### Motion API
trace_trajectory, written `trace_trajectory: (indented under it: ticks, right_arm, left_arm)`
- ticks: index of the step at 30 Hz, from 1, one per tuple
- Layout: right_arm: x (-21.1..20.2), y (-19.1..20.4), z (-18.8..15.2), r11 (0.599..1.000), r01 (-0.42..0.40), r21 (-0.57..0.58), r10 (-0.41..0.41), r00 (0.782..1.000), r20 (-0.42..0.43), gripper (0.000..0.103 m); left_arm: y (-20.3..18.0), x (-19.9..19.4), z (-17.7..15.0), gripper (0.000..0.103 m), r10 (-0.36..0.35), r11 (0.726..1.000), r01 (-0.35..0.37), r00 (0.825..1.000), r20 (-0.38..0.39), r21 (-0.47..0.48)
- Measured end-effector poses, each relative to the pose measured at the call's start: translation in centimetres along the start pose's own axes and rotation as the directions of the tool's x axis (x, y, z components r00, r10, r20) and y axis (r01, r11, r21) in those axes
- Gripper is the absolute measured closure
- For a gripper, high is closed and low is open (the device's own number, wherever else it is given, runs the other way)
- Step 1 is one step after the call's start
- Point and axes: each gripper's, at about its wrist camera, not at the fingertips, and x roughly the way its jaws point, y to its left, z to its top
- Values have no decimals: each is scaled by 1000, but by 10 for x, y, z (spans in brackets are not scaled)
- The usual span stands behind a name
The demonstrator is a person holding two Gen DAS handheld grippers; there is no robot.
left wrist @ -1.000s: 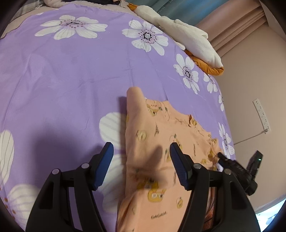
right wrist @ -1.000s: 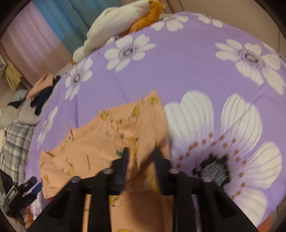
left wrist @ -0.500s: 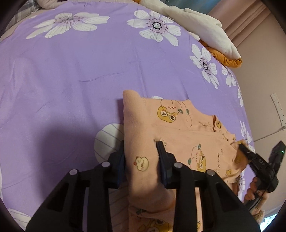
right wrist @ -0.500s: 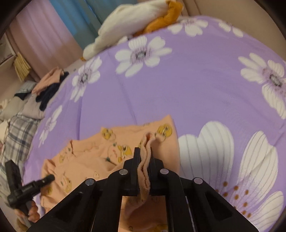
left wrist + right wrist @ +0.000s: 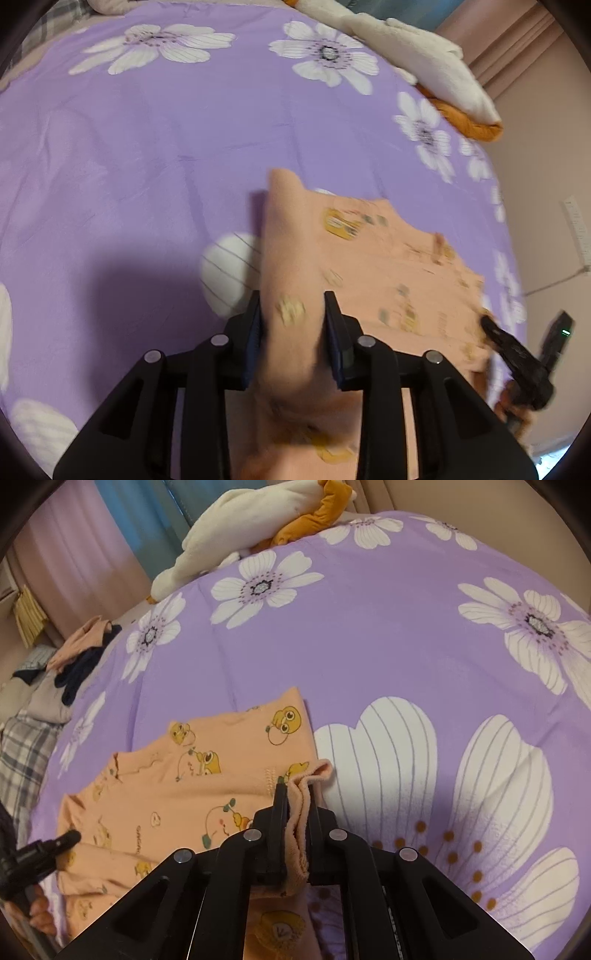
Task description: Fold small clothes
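Purple flowered bedsheet (image 5: 369, 635); white-orange plush toy (image 5: 255, 520) at far edge; clothes pile (image 5: 74, 661) beside bed.

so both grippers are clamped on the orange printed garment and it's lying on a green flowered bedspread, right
Not quite: the bedspread is purple with white flowers, not green, as the right wrist view shows clearly. The rest holds: the right gripper and the left gripper are each clamped on the orange printed garment.
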Motion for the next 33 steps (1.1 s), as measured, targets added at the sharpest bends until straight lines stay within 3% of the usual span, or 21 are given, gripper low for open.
trace_trajectory:
  ticks: [3,10,13,16,22,26,33]
  right_arm:
    - [-5,3,0,1000,27,-4,-27,1000,13,97]
    - [-14,0,-5,1000,0,9,0,1000,-3,96]
    - [-19,-1,-8,1000,1,2,-1,1000,-9,86]
    - [-22,-2,-14,1000,-16,0,16,1000,-19,79]
    - [-23,-2,-24,998,-53,-19,52,998,-40,80]
    - [-32,-2,-27,998,-63,-21,63,998,-16,92]
    - [-27,-6,-32,999,-50,-14,50,998,-37,92]
  left_arm:
    - [-1,-7,-11,69,9,1000,-9,1000,1,-6]
    - [10,-12,-32,69,-30,998,28,999,-22,-60]
    - [9,-16,-37,69,-23,998,22,1000,-21,-57]
    - [6,-17,-43,78,17,999,-17,1000,-13,-30]
    - [5,-12,-43,84,60,998,-60,998,3,-26]
    - [3,-16,-44,87,85,996,-85,996,26,-21]
    - [9,-5,-43,83,107,994,-106,994,5,-32]
